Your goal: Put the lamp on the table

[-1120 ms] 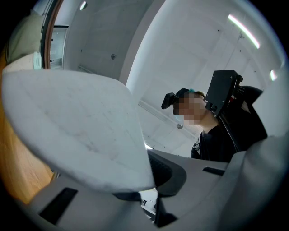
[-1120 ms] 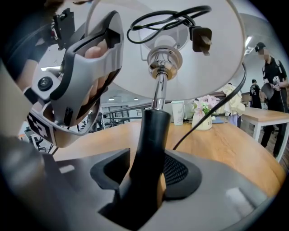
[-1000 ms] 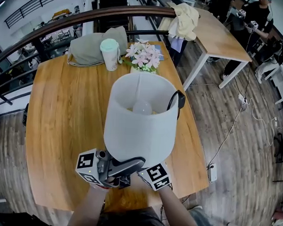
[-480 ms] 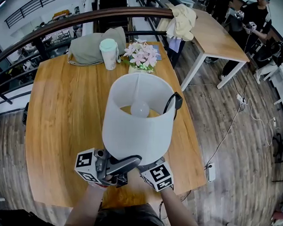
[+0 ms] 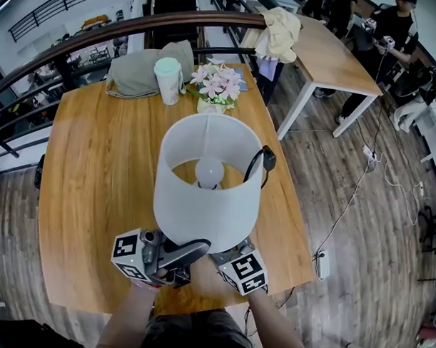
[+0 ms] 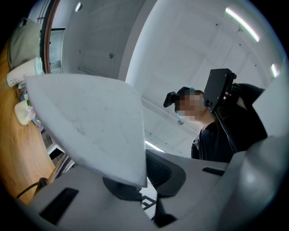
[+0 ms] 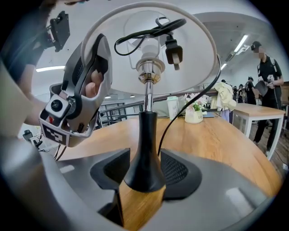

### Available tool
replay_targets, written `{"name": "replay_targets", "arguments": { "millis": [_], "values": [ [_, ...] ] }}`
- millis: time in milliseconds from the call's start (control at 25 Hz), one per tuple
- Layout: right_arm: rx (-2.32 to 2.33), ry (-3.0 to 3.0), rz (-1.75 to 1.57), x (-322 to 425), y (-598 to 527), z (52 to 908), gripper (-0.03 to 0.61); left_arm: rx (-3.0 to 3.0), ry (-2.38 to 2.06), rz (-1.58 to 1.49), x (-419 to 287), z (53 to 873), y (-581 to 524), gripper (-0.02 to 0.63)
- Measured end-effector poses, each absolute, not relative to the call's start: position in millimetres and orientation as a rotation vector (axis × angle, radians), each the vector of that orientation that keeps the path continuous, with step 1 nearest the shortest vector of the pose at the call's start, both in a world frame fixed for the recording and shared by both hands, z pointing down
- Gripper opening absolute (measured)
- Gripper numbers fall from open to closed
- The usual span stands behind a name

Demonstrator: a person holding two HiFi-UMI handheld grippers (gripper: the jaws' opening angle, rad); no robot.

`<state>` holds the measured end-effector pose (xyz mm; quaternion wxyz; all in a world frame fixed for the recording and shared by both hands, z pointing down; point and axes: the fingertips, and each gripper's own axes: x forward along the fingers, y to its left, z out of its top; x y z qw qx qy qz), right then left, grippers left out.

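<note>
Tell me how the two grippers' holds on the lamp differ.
The left gripper pinches the white shade by its thin rim; the right gripper clamps the black flared base. Left jaws nearly meet; right jaws stand wider, around the base. Both are shut on one upright lamp.

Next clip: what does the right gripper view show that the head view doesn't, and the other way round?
Only the right gripper view: the lamp's black flared stem clamped in the jaws of the right gripper, and the chrome bulb socket above it. Only the head view: the white power strip on the plank floor. Both: the white drum lampshade, the left gripper on its rim, the wooden table, the pot of pink flowers.
</note>
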<state>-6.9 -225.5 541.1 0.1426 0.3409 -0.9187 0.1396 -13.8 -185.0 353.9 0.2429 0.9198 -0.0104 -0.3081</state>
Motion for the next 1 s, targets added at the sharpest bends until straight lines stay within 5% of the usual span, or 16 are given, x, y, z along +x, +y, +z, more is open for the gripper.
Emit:
{"name": "replay_targets", "arguments": {
  "millis": [360,720,1000],
  "values": [
    [0.983,-2.641,0.394,1,-208,541,0.202,2.525,-0.047,-0.845,-13,360,-170,0.000],
    [0.986,-2.652,0.335,3,-187,530,0.008,2.535,-0.070,-0.838,-13,368,-151,0.000],
    [0.939,-2.651,0.324,0,-170,529,0.008,2.541,-0.070,-0.821,-11,376,-134,0.008]
  ]
}}
